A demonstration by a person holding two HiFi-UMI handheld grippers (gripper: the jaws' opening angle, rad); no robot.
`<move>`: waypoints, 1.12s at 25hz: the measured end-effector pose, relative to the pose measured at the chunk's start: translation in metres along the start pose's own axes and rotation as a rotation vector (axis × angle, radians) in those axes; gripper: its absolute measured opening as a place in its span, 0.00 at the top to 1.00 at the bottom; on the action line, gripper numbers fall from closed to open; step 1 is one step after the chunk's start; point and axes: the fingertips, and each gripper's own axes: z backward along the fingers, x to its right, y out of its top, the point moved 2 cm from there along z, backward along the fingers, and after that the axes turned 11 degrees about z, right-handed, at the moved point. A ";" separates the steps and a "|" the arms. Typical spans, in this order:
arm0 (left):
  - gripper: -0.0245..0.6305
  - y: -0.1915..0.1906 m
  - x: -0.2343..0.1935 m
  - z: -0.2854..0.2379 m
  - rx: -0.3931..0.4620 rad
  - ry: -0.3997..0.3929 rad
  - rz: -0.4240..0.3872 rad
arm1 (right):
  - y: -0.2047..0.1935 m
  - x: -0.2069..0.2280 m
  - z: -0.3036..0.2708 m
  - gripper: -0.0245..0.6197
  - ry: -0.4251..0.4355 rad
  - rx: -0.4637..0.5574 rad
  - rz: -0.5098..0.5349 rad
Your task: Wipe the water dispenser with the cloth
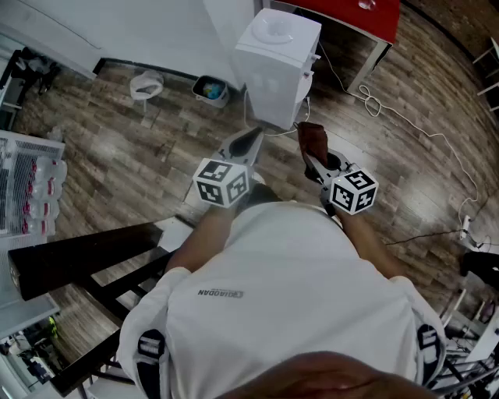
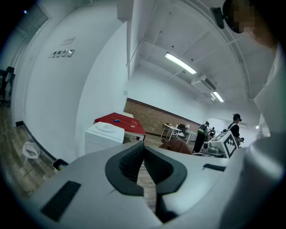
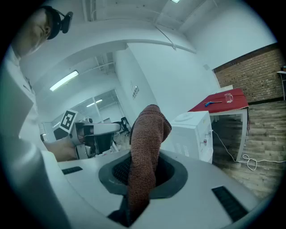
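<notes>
Between the jaws of the right hand-held gripper (image 3: 144, 172) a brown knitted cloth (image 3: 145, 147) is clamped, its free end standing up past the tips and folding over at the top. At 9 o'clock of it, near and at about the same height, the left hand-held gripper (image 2: 144, 147) has its jaws pressed together, pad against pad. Both point toward 12 o'clock, where the white water dispenser (image 1: 277, 66) stands on the wooden floor (image 1: 156, 148), apart from both tools with a strip of bare boards between. In the head view the cloth's tip overlaps the dispenser's lower right corner, but whether it touches cannot be told; the right gripper view shows the dispenser off to 3 o'clock of the cloth. The dispenser's far side is close to a white wall (image 1: 156, 31). The corner of a red desk (image 1: 351, 12) comes just beside the dispenser's upper right edge, at 1 o'clock. A small bin (image 1: 210, 90) sits by the wall's foot at 11 o'clock, near the dispenser's left side. A white cable (image 1: 374, 101) loops over the floor at 2 o'clock, trailing right. At 8 o'clock, beside the person, runs the long edge of a dark desk (image 1: 78, 257).
</notes>
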 end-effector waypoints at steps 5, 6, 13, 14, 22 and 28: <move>0.97 0.001 -0.010 -0.001 0.000 0.003 0.004 | -0.001 0.001 -0.008 0.88 -0.003 -0.007 0.002; 0.97 0.002 -0.012 -0.002 0.000 0.003 0.006 | -0.002 0.001 -0.009 0.88 -0.005 -0.007 0.000; 0.97 0.003 -0.031 -0.006 -0.004 0.025 0.032 | -0.007 0.002 -0.027 0.88 0.025 -0.041 -0.043; 0.97 0.002 -0.035 -0.007 -0.006 0.029 0.033 | -0.009 0.002 -0.032 0.88 0.032 -0.049 -0.051; 0.97 0.013 -0.074 -0.024 -0.033 0.040 0.036 | 0.000 0.016 -0.075 0.88 0.046 -0.085 -0.070; 0.97 0.038 -0.114 -0.050 -0.045 0.034 0.030 | 0.013 0.036 -0.120 0.88 0.039 -0.121 -0.047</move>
